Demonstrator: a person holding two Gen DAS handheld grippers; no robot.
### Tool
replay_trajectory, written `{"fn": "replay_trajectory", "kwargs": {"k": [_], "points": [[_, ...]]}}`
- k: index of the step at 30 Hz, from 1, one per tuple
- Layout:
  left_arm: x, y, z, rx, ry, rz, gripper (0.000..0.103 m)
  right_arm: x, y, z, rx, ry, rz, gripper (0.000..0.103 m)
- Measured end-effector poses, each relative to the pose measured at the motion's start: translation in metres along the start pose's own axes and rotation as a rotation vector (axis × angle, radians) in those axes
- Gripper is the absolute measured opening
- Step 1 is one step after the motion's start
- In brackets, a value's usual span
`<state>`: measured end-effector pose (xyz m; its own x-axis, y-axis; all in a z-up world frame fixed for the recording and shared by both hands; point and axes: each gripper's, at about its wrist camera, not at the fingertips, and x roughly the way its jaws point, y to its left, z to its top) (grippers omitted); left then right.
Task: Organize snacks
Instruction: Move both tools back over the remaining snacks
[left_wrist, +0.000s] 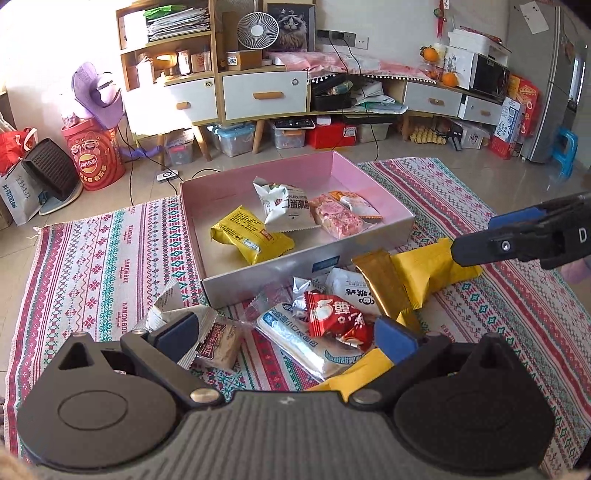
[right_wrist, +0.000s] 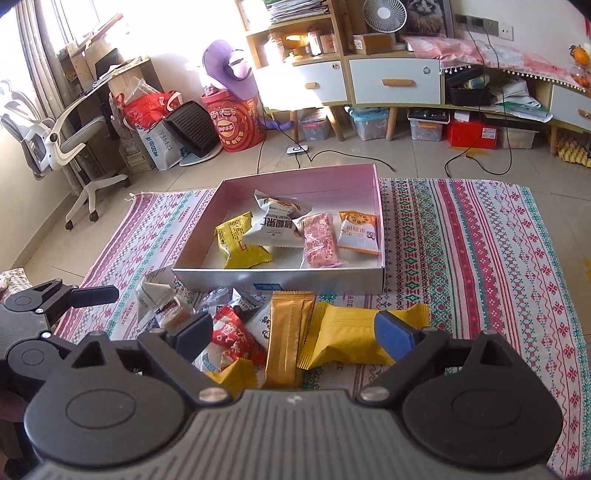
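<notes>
A shallow box with a pink inside (left_wrist: 258, 282) (right_wrist: 280, 275) sits on the patterned cloth and holds several snack packets, among them a yellow one (left_wrist: 251, 238) and a pink one (right_wrist: 319, 240). In front of it lies a loose heap of packets. My left gripper (left_wrist: 290, 336) is open over the heap, with a red packet (left_wrist: 332, 319) and a white-blue packet (left_wrist: 295, 341) between its fingers, unpressed. My right gripper (right_wrist: 293, 334) (left_wrist: 480, 232) is open too, astride a gold stick packet (right_wrist: 286, 343) and a yellow packet (right_wrist: 351, 339). Nothing is held.
The striped cloth (left_wrist: 92, 266) covers the floor around the box, bare to the left and right of the heap. A finger of the left gripper (right_wrist: 92, 293) shows at the right wrist view's left edge. Cabinets, storage bins and a red snack drum (left_wrist: 94, 155) line the far wall.
</notes>
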<state>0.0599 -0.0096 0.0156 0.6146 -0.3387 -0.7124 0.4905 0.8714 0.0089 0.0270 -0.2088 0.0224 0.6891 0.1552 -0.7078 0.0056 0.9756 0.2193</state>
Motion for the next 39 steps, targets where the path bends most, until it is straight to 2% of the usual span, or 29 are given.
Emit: {"fn": "replay_trajectory", "kwargs": {"k": [4, 10, 18, 21, 26, 30, 39], "points": [[0.004, 0.002, -0.017, 0.003, 0.010, -0.056, 0.103, -0.001, -0.001, -0.017, -0.014, 0.010, 0.042, 0.095], [0.015, -0.007, -0.036, 0.078, 0.041, -0.111, 0.103, 0.007, -0.001, -0.037, -0.022, 0.064, 0.054, 0.095], [0.026, -0.012, -0.034, 0.099, 0.066, -0.175, 0.102, 0.010, 0.002, -0.054, -0.033, 0.144, 0.079, 0.095], [0.029, -0.013, -0.034, 0.094, 0.072, -0.196, 0.099, 0.010, 0.002, -0.059, -0.036, 0.169, 0.098, 0.095], [0.035, -0.015, -0.032, 0.060, 0.093, -0.263, 0.084, 0.015, 0.006, -0.065, -0.049, 0.226, 0.124, 0.094], [0.035, -0.016, -0.032, 0.046, 0.104, -0.276, 0.081, 0.019, 0.013, -0.069, -0.083, 0.253, 0.129, 0.091], [0.032, -0.014, -0.030, 0.009, 0.176, -0.270, 0.072, 0.024, 0.028, -0.077, -0.140, 0.280, 0.133, 0.074]]}}
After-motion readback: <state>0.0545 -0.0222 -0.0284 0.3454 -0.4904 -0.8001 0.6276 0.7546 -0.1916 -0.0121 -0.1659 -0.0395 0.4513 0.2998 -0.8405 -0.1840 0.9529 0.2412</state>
